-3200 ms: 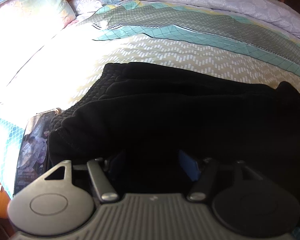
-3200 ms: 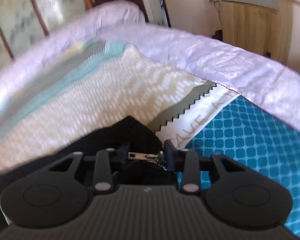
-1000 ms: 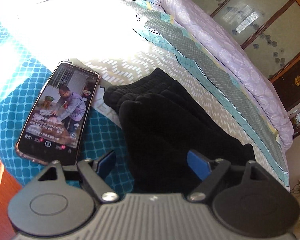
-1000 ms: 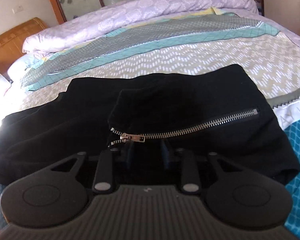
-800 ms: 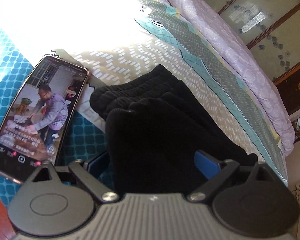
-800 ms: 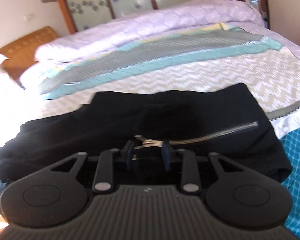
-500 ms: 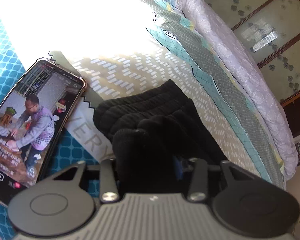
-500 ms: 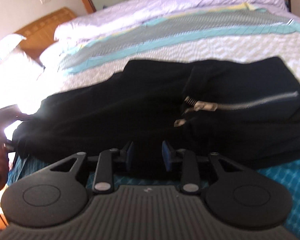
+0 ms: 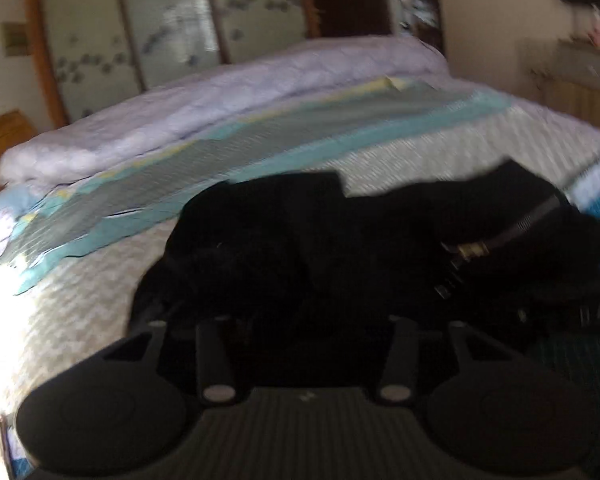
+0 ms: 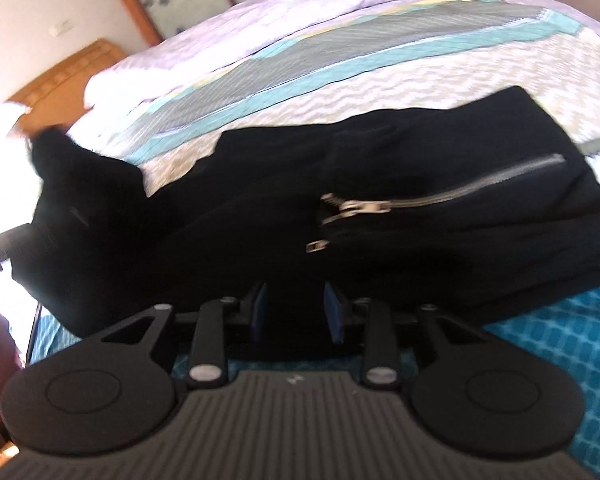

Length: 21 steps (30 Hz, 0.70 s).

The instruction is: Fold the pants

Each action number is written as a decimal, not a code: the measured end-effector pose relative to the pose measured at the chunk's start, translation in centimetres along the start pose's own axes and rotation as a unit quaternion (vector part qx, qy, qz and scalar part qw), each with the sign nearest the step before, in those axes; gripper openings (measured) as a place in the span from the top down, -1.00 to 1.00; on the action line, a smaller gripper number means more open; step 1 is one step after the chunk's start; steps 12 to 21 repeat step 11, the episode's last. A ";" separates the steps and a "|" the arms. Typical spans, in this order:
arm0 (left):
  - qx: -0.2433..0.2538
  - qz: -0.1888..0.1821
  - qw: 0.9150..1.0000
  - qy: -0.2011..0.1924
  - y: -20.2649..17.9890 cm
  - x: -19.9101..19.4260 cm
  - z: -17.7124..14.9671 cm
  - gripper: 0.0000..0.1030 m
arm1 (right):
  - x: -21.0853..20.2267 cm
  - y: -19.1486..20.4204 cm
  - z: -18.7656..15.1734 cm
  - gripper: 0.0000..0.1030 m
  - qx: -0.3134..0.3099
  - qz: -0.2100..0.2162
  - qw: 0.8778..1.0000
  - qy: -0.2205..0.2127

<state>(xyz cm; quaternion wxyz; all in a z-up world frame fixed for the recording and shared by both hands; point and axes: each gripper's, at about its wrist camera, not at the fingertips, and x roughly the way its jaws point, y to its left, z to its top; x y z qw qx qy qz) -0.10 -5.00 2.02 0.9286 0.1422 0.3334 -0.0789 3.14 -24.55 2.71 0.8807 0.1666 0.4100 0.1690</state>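
the black pants (image 10: 380, 208) lay across the bed (image 10: 460, 64), one end lifted at the left. the left hand-held gripper (image 9: 308, 320) had just been opening with dark cloth between its fingers; i could not tell its grip. the right hand-held gripper (image 10: 296, 312) stood released at the pants' near edge.

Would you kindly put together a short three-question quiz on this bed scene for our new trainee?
1. True or false: the black fabric pants lie on the patterned teal-and-beige bedspread.
2. What runs across the pants? A) a silver metal zipper B) a red ribbon C) a row of white buttons
3. Fill in: the right claw has ____ pads.
Key: 1 true; 2 A; 3 blue.
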 end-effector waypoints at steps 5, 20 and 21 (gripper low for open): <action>0.045 -0.013 0.999 0.011 -2.0 -1.6 -1.8 -0.27 | -0.9 -1.0 0.4 0.30 0.016 0.016 1.000 -0.007; -0.100 -0.041 0.994 -0.022 5.0 -7.7 -3.0 -0.58 | -0.8 -0.8 1.6 0.05 0.033 0.069 0.997 -0.032; -0.100 -0.041 0.994 -0.022 5.0 -7.7 -3.0 -0.58 | -0.8 -0.8 1.6 0.05 0.033 0.069 0.997 -0.032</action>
